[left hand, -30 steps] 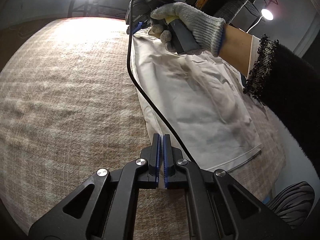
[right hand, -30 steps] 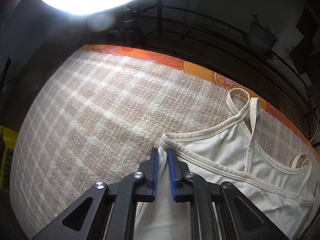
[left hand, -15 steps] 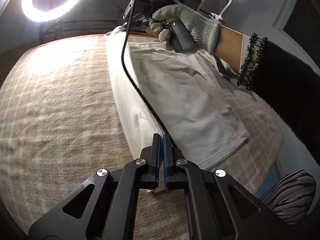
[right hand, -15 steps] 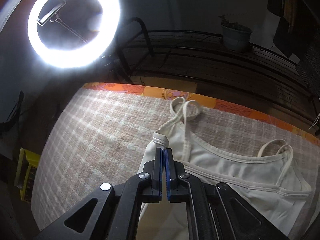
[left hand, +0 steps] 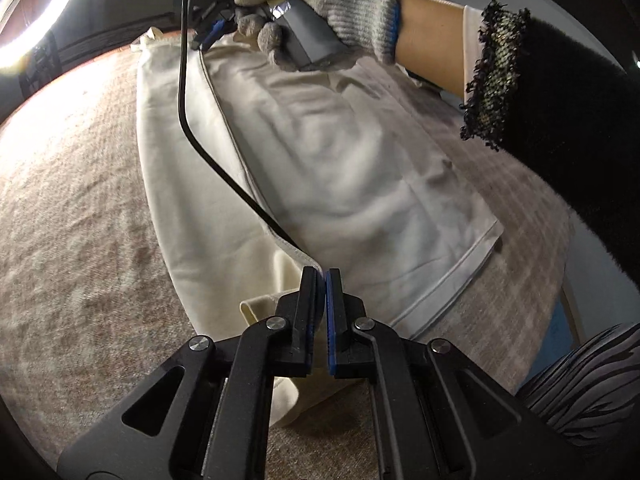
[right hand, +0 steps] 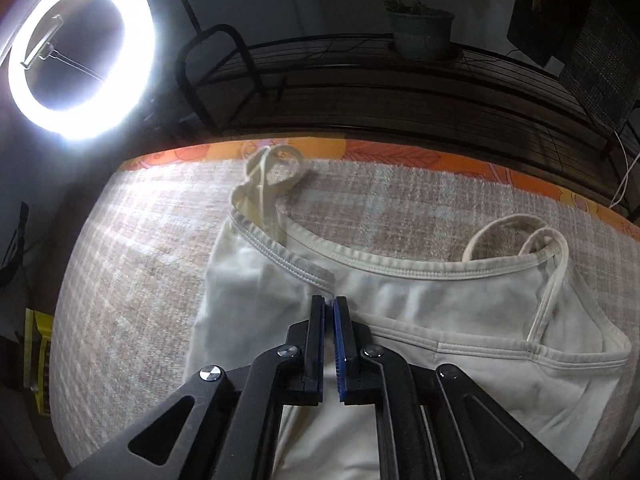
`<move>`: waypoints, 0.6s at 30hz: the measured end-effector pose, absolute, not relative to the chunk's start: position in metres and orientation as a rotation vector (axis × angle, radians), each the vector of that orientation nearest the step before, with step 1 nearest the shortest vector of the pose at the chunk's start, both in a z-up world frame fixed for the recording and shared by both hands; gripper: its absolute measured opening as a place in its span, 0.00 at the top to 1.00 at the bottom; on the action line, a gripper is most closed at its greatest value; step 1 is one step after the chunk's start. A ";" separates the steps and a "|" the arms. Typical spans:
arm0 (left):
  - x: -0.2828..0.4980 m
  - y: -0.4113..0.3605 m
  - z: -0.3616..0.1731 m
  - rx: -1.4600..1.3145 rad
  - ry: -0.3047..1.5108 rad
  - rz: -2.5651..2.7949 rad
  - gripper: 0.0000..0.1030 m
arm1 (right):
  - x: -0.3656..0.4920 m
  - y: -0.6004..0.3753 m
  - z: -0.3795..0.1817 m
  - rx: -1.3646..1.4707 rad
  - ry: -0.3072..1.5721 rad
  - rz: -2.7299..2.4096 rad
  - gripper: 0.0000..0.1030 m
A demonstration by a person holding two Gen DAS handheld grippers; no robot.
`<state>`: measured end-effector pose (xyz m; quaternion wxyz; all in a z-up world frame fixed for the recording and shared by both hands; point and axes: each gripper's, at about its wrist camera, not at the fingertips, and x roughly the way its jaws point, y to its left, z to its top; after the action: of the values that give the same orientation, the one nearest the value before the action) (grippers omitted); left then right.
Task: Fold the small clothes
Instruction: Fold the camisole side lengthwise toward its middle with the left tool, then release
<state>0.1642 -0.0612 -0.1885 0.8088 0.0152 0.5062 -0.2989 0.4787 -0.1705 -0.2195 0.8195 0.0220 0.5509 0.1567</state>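
A cream camisole (left hand: 360,160) lies on a plaid blanket (left hand: 80,208), with one long side folded over onto its middle. My left gripper (left hand: 322,274) is at the bottom hem of that flap. Its jaws are opening a crack, and the hem edge still runs up between the tips. My right gripper (right hand: 330,304) is over the top hem (right hand: 296,268) of the flap. Its jaws are opening too, with a narrow gap and the cloth lying flat under them. In the left wrist view a gloved hand (left hand: 320,4) holds the right gripper (left hand: 210,32) at the far end.
A black cable (left hand: 188,120) hangs from the right gripper across the camisole. Two strap loops (right hand: 276,168) (right hand: 516,236) lie near the blanket's orange far edge (right hand: 400,156). Beyond it are a ring light (right hand: 80,52), a dark wire rack (right hand: 400,92) and a plant pot (right hand: 420,36).
Both grippers carried the camisole's side edge across onto its middle and lowered it. Their jaws, pressed tight before, now show a narrow gap.
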 end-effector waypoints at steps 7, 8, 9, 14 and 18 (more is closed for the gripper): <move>0.151 -0.042 -0.166 0.014 1.026 -0.662 0.71 | 0.464 -0.205 -0.188 0.100 1.090 0.304 0.64; 0.148 -0.037 -0.160 0.018 1.011 -0.665 0.71 | 0.457 -0.214 -0.178 0.120 1.069 0.300 0.64; 0.144 -0.032 -0.153 0.024 0.997 -0.664 0.71 | 0.450 -0.221 -0.170 0.140 1.053 0.301 0.62; 0.133 -0.007 -0.125 0.042 0.934 -0.601 0.71 | 0.414 -0.266 -0.132 0.209 0.976 0.289 0.59; 0.136 0.007 -0.101 0.044 0.878 -0.530 0.71 | 0.375 -0.295 -0.102 0.241 0.920 0.300 0.57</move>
<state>0.1361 0.0070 -0.1005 0.8711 0.0210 0.4201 -0.2534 0.3752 -0.2952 -0.1020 0.8783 0.1153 0.4411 0.1439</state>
